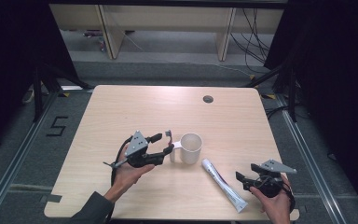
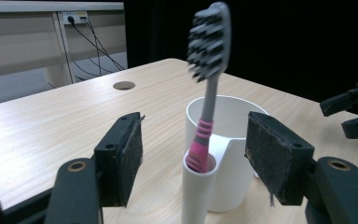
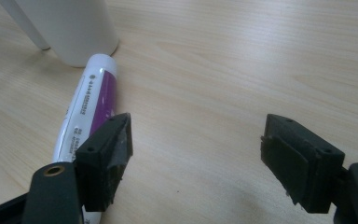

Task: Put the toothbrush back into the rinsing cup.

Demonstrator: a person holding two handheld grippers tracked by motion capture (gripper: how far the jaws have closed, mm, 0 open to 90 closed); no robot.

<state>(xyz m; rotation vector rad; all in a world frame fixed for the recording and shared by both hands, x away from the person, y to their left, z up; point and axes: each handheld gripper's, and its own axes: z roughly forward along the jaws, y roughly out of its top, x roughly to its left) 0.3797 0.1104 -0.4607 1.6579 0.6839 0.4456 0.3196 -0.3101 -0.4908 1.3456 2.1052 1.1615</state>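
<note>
Your left gripper [image 2: 193, 158] has its jaws apart around the toothbrush [image 2: 208, 84], which stands in the cup's [image 2: 230, 140] side holder. Back straight out without nudging the handle. Your right gripper [image 3: 196, 158] waits, jaws apart, beside the toothpaste tube [image 3: 91, 100] on the tabletop [image 3: 242, 60].

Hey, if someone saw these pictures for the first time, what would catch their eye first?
Probably the toothbrush with its pink-ringed handle, standing upright in the side holder of the white cup at the middle of the table, between the open jaws of the left hand-held gripper. Next, the white-and-purple toothpaste tube lying flat to the cup's right.
</note>
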